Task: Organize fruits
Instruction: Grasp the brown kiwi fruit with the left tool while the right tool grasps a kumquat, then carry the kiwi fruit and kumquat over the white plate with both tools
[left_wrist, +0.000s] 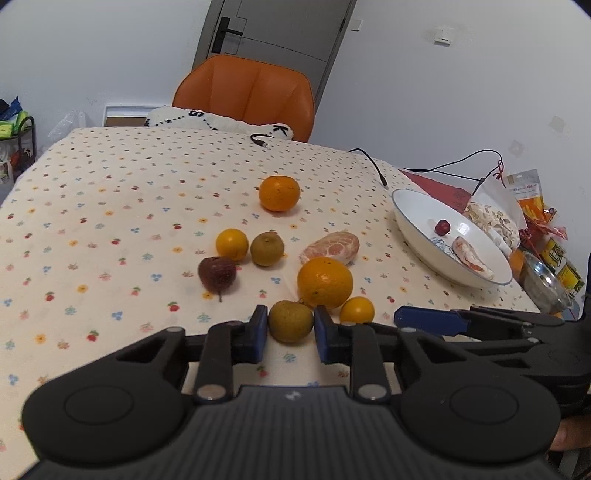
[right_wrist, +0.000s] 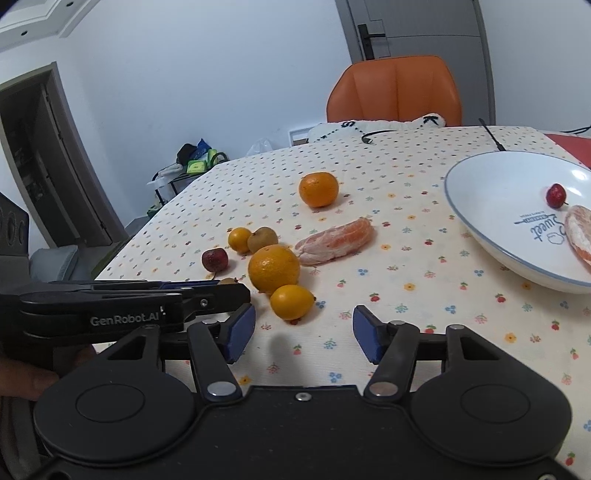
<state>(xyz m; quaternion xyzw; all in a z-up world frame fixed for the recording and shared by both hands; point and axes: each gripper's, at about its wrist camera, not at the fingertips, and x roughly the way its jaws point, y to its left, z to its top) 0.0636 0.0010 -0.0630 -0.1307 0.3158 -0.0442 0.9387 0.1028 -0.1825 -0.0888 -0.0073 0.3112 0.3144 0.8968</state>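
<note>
Left gripper (left_wrist: 290, 328) clamped on small brownish-green fruit (left_wrist: 290, 321), blue pads touching both sides, low on floral tablecloth (left_wrist: 110, 206). Big orange (left_wrist: 325, 282) just beyond at 1 o'clock, small yellow citrus (left_wrist: 357, 310) at 3 o'clock. Right gripper (right_wrist: 303, 334) partly open, nothing between its pads; yellow citrus just ahead at 11 o'clock. White bowl (right_wrist: 491, 206) at 2 o'clock holds red berry (right_wrist: 556, 195) and a peeled segment (right_wrist: 580, 236).
</note>
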